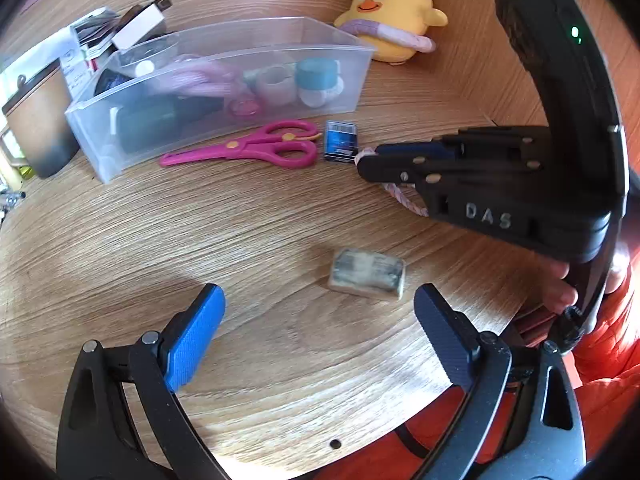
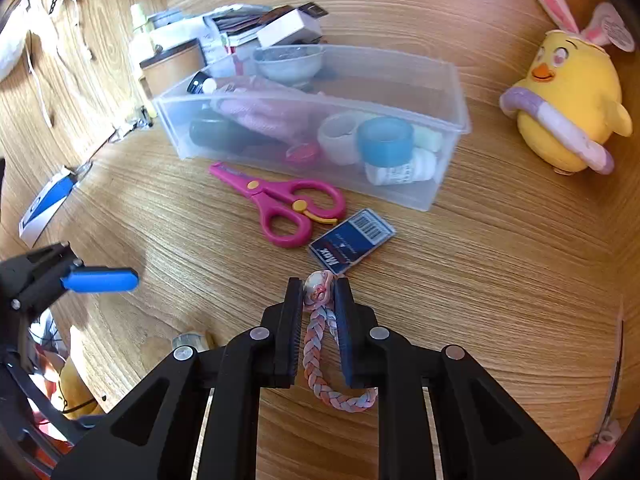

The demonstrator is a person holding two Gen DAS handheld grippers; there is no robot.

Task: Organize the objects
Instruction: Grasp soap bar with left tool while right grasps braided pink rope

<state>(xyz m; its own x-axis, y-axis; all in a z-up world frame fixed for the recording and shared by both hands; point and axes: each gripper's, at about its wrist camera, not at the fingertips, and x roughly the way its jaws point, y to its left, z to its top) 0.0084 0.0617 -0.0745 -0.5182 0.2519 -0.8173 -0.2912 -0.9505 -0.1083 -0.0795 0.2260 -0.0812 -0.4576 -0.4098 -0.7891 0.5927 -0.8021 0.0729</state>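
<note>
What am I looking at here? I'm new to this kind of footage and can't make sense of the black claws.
A person holds a two-finger gripper in each hand, each carrying a fisheye camera looking along its fingers. One picture comes from the left gripper, which is open above a small worn block. The other comes from the right gripper, shut on a braided cord. On the wooden table lie pink scissors, a small blue box, a clear bin of oddments and a yellow chick toy.
</note>
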